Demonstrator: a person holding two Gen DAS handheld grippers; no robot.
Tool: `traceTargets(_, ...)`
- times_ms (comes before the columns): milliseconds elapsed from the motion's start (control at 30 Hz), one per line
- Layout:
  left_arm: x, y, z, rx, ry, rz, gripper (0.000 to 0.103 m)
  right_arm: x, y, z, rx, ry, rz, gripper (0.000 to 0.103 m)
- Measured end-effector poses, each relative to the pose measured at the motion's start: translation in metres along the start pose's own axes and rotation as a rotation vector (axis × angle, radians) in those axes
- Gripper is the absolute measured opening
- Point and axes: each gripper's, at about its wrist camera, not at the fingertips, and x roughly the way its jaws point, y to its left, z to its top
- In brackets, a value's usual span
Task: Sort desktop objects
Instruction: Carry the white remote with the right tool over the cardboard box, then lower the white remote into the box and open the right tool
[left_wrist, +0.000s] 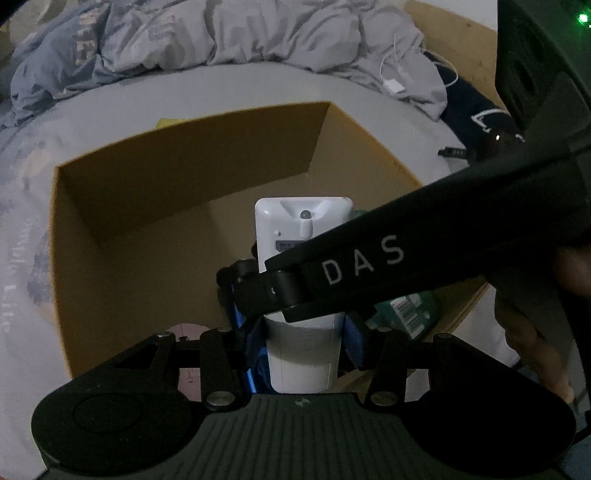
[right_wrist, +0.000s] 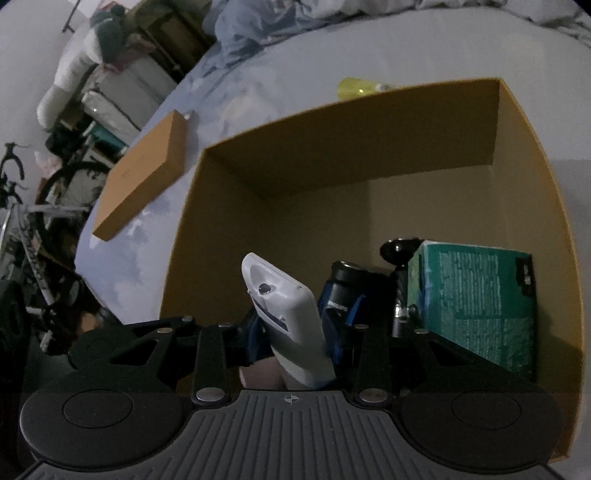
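A white remote control (left_wrist: 303, 229) hangs over the open brown cardboard box (left_wrist: 184, 133), lens end pointing forward. My left gripper (left_wrist: 301, 332) is shut on it, with the blue pads on both of its sides. The right gripper's black finger (left_wrist: 369, 258) crosses over the remote from the right. In the right wrist view the same remote (right_wrist: 291, 314) leans left between the blue pads of my right gripper (right_wrist: 295, 325), which is shut on it too. Inside the box (right_wrist: 351, 110), at the right, lies a green carton (right_wrist: 472, 302).
The box stands on a bed with a crumpled grey duvet (left_wrist: 221, 33) behind it. A flat brown box (right_wrist: 144, 173) lies to its left and a yellow object (right_wrist: 354, 86) behind its far wall. A hand (left_wrist: 535, 350) shows at the right. A bicycle (right_wrist: 22, 221) stands beside the bed.
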Motion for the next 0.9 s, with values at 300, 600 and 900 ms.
traceTargets(300,0.012,-0.001,0.000,-0.010,0.026,0.006,0.047,0.010,-0.018,-0.002,0.029,0.003,0.003,0.039)
traceTargets(600,0.014,0.000,-0.006,-0.016,0.041,0.014,0.047,0.016,-0.029,-0.003,0.041,0.007,0.003,0.040)
traceTargets(900,0.013,-0.002,-0.008,-0.028,0.041,0.008,0.047,0.015,-0.026,-0.004,0.024,0.011,-0.037,0.042)
